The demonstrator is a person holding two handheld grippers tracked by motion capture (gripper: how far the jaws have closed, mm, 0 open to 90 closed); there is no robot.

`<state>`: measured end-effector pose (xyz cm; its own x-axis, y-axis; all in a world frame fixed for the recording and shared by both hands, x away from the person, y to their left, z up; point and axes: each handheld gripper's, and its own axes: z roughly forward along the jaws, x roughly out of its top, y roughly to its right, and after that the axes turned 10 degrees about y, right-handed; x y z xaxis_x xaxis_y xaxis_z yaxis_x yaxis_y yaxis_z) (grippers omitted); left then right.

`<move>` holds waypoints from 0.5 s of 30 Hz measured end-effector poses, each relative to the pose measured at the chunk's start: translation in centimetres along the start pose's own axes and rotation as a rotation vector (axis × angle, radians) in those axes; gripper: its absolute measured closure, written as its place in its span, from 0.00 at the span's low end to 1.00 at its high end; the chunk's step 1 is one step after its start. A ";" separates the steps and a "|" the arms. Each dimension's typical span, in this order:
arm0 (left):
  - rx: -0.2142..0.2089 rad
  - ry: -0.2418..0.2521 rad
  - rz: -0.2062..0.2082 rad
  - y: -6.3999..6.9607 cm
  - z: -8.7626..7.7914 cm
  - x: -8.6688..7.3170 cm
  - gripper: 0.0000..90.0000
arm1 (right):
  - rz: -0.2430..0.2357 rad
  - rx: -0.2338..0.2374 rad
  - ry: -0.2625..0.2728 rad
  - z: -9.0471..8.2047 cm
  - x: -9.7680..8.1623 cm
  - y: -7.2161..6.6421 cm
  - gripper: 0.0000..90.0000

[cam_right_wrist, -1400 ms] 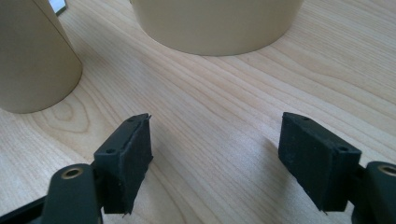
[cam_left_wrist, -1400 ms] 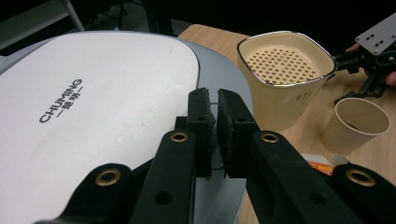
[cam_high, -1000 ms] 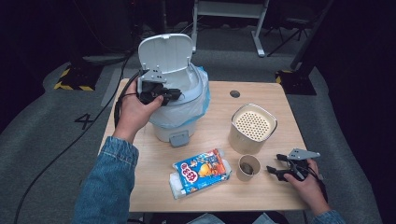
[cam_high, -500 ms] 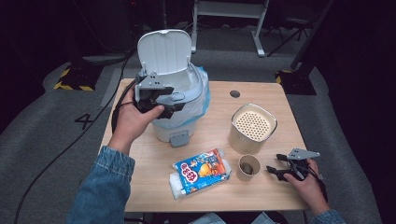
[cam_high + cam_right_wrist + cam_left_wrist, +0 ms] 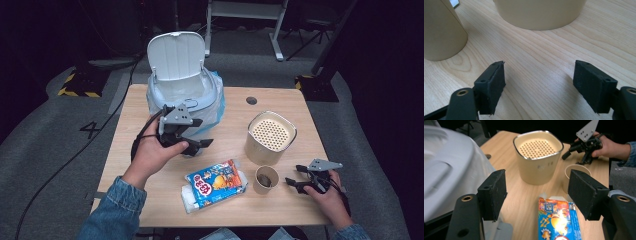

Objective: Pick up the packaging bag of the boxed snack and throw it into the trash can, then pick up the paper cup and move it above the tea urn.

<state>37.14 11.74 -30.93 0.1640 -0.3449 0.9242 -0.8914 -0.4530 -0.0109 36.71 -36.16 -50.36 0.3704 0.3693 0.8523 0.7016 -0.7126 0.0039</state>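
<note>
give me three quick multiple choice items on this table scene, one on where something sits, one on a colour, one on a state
1. Where does the paper cup stand?
A. inside the bin
B. between the snack packet and the right claw
C. on the floor

2. What colour is the bin's lid?
A. white
B. red
C. black

3. How is the left claw?
A. shut on the packet
B. shut on the cup
C. open, nothing between its jaws

Answers:
1. B, the high view shows the cup right of the snack packet and left of the right claw.
2. A, the raised lid is white.
3. C, the left claw view shows the jaws wide apart with only table between them.
</note>
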 end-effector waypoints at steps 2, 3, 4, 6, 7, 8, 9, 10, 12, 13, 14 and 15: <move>-0.004 -0.011 -0.012 0.1 0.5 -0.8 0.35 | 0.000 0.000 0.000 0.0 0.0 0.0 0.29; -0.004 -0.022 -0.016 0.2 0.8 -1.2 0.35 | 0.000 0.000 0.000 0.0 0.0 0.0 0.29; -0.005 -0.033 -0.020 0.2 1.2 -1.8 0.35 | 0.000 0.000 0.000 0.0 0.0 0.0 0.29; -0.007 -0.048 -0.027 0.3 1.8 -2.6 0.35 | 0.000 0.000 0.000 0.0 0.0 0.0 0.29; -0.007 -0.053 -0.029 0.3 2.0 -3.0 0.35 | 0.000 0.000 0.000 0.0 0.0 0.0 0.29; -0.011 -0.058 -0.033 0.3 2.4 -3.4 0.35 | 0.000 0.000 0.000 0.0 0.0 0.0 0.29; -0.013 -0.062 -0.039 0.3 2.7 -3.8 0.34 | 0.000 0.000 0.000 0.0 0.0 0.0 0.29; -0.014 -0.066 -0.046 0.3 3.0 -4.3 0.34 | 0.000 0.000 0.000 0.0 0.0 0.0 0.29; -0.011 -0.075 -0.054 0.3 3.6 -5.2 0.34 | 0.000 0.000 0.000 0.0 0.0 0.0 0.29; -0.011 -0.080 -0.061 0.2 3.9 -5.7 0.34 | 0.000 0.000 0.000 0.0 0.0 0.0 0.29; -0.012 -0.084 -0.070 0.1 4.2 -6.2 0.34 | 0.000 0.000 0.000 0.0 0.0 0.0 0.29; -0.012 -0.088 -0.080 0.1 4.6 -6.6 0.34 | 0.000 0.000 0.000 0.0 0.0 0.0 0.29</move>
<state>37.93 10.23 -38.77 0.2707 -0.3796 0.8847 -0.8792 -0.4719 0.0665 36.71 -36.16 -50.36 0.3701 0.3695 0.8523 0.7016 -0.7126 0.0043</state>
